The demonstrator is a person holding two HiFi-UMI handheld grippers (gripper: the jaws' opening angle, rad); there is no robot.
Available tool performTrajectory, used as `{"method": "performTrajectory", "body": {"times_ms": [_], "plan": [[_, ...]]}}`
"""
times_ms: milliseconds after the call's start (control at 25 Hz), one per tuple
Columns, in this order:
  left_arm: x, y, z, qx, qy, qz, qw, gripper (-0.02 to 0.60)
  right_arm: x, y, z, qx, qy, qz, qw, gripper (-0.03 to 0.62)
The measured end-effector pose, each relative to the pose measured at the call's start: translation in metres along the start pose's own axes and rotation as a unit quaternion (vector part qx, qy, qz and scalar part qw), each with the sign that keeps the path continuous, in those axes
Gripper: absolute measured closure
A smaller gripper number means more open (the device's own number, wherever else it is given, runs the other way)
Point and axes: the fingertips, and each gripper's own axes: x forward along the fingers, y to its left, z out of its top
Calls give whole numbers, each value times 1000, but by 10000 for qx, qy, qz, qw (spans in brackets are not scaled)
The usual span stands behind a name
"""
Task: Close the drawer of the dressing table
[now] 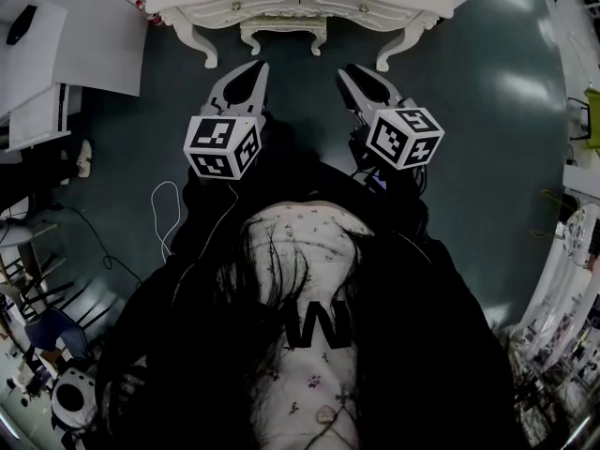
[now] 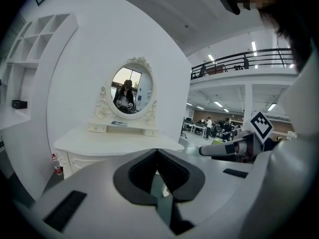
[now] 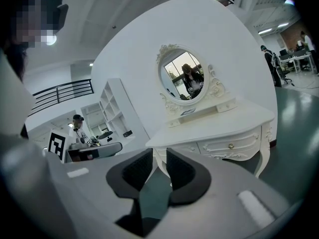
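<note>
On the left of the head view I have the left tongs [image 1: 246,75] pointing at the white dressing table [image 1: 300,7], short of it and not touching. Their own view shows the tips pressed together with nothing between them. In that view a white shelf unit [image 2: 30,59] stands left of the table, then the oval mirror [image 2: 132,90] rises above its worktop [image 2: 99,143].

To the right, the right tongs [image 1: 361,78] are likewise short of the table, with a narrow gap between the jaws and nothing in it. The drawer [image 3: 230,146], with its small knob, shows right of those jaws. Its front looks flush with the table's carved front.

Each tool carries a cube [image 1: 223,146] of black-and-white square markers. The only writing I can read is a large "W" [image 1: 317,324] on the person's top [image 1: 309,251].
</note>
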Motion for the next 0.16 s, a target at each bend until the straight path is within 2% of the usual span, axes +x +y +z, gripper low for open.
{"method": "performTrajectory", "body": {"times_ms": [160], "plan": [[0, 1, -4, -16, 38, -2, 10000, 581, 0, -1, -3, 5, 27, -15, 10000, 499]]}}
